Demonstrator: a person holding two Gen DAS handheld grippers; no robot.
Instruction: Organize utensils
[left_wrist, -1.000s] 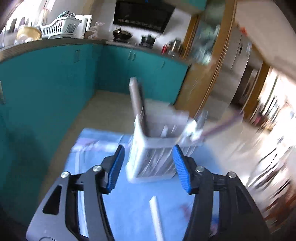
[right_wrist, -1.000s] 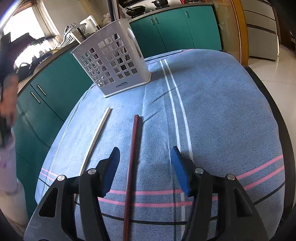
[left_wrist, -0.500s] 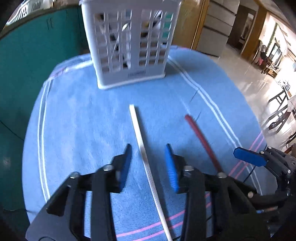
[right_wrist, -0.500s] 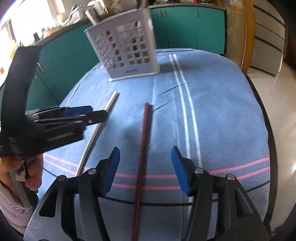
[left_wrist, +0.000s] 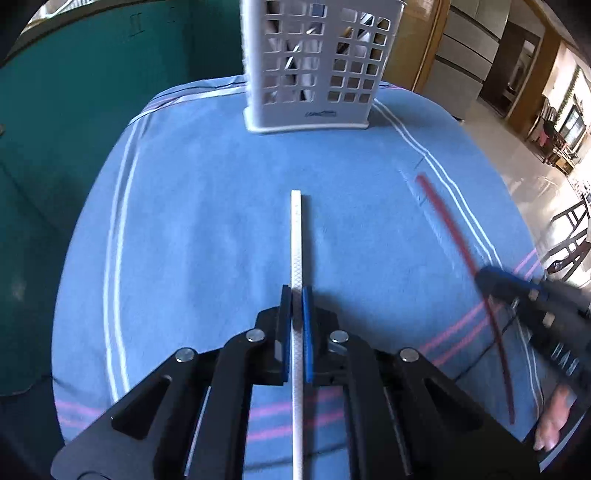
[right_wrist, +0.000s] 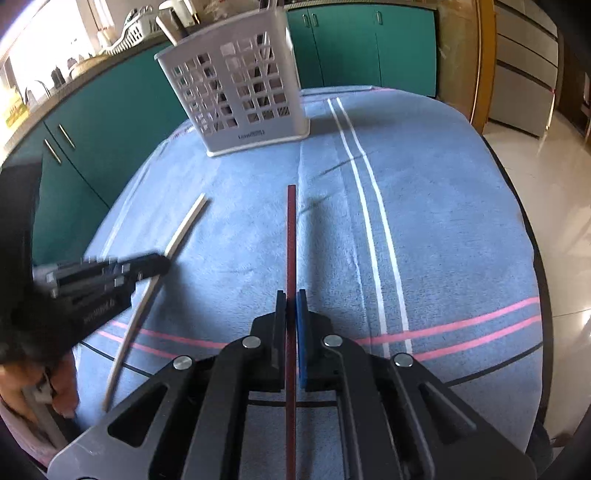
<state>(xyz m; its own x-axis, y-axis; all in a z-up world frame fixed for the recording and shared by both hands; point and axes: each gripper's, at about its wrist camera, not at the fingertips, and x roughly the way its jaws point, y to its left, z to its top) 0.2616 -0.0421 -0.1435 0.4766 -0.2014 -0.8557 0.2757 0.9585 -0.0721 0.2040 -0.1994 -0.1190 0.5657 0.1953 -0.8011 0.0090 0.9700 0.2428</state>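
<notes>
My left gripper (left_wrist: 296, 295) has just closed its blue pads on the white textured chopstick (left_wrist: 296, 236), which lies flat on the blue striped cloth (left_wrist: 184, 221) and points toward the white perforated plastic utensil basket (left_wrist: 317, 70). My right gripper (right_wrist: 291, 299) has likewise just clamped the dark red chopstick (right_wrist: 291, 236), also lying on the cloth. The basket stands upright at the cloth's far edge; through its holes I see several utensils, and handles poke above its rim.
</notes>
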